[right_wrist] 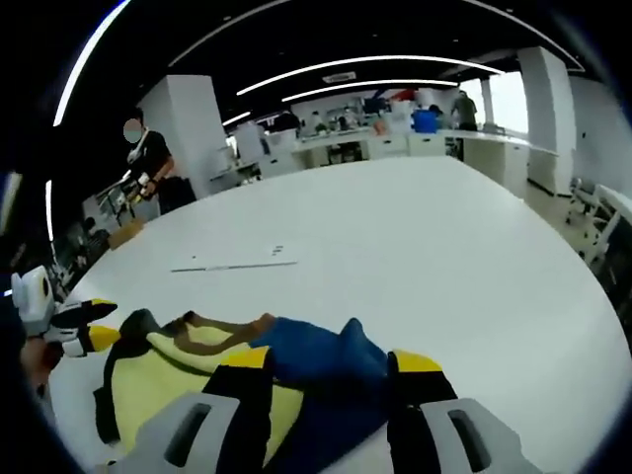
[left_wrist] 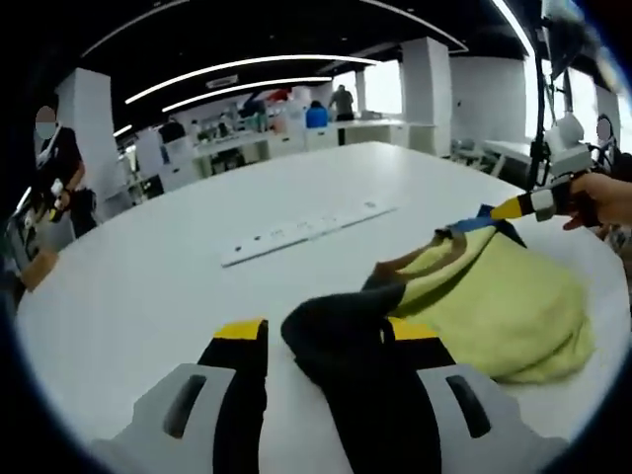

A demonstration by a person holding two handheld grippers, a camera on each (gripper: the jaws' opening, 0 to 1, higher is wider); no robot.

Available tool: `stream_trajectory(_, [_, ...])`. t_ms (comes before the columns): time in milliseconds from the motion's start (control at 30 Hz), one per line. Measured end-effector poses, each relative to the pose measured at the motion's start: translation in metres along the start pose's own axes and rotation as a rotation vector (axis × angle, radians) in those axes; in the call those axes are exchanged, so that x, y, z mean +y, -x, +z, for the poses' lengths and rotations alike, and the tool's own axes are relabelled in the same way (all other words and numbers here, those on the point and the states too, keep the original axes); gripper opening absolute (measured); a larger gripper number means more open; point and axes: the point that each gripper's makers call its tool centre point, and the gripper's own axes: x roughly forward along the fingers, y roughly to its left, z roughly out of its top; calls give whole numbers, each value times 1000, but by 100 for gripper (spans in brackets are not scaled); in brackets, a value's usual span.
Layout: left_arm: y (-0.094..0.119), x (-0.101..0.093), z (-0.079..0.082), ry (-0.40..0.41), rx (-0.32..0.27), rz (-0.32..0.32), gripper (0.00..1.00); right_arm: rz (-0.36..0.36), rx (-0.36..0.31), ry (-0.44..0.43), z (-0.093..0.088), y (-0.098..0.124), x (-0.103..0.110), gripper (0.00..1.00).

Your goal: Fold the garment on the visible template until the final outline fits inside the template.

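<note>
A yellow-green garment (left_wrist: 504, 296) with a brown collar lies crumpled on the white table (left_wrist: 148, 286). Its black sleeve (left_wrist: 341, 341) lies between my left gripper's (left_wrist: 328, 336) jaws and rests on the right jaw; bare table shows beside the left jaw, so this gripper is open. The right gripper (left_wrist: 515, 207) reaches in from the right at the blue sleeve (left_wrist: 472, 224). In the right gripper view the blue sleeve (right_wrist: 321, 360) fills the space between my right gripper's (right_wrist: 331, 363) spread jaws. The left gripper (right_wrist: 99, 326) sits by the black sleeve (right_wrist: 133, 321) of the garment (right_wrist: 168, 380).
A flat white strip with dark marks (left_wrist: 306, 229) (right_wrist: 237, 262) lies on the table beyond the garment. A person (left_wrist: 59, 168) (right_wrist: 148, 163) stands past the table's far edge. Desks and pillars fill the background. A hand (left_wrist: 602, 197) holds the right gripper.
</note>
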Motion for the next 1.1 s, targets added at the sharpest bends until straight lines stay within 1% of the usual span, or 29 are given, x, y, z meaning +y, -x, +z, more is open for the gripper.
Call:
stream_trajectory(133, [16, -7, -4, -4, -3, -24, 52, 21, 6, 8, -5, 15, 8, 47])
stream_trajectory(200, [21, -11, -7, 2, 2, -38, 55, 20, 12, 26, -10, 24, 10, 47])
stream_trajectory(300, [31, -16, -11, 2, 3, -54, 59, 28, 20, 25, -15, 34, 12, 48])
stream_trajectory(433, [42, -24, -18, 28, 6, -87, 59, 20, 23, 20, -23, 44, 10, 47])
stream_trajectory(533, [50, -29, -23, 45, 12, -103, 56, 13, 35, 27, -30, 49, 8, 43])
stream_trajectory(600, [56, -37, -25, 61, 8, -123, 55, 11, 43, 35, -35, 50, 5, 41])
stream_trajectory(767, [67, -56, -29, 44, -4, -156, 49, 18, 70, 51, -50, 53, 6, 38])
stream_trajectory(900, [70, -67, -37, 0, 16, -163, 43, 29, 94, 55, -63, 52, 10, 33])
stream_trajectory(967, [72, -74, -41, 2, 26, -166, 41, 34, 99, 56, -67, 51, 13, 31])
stream_trajectory(1033, [74, -78, -46, -14, 37, -153, 39, 41, 102, 73, -71, 50, 18, 29])
stream_trajectory(1100, [75, -82, -51, -16, 42, -140, 36, 46, 108, 96, -76, 50, 22, 24])
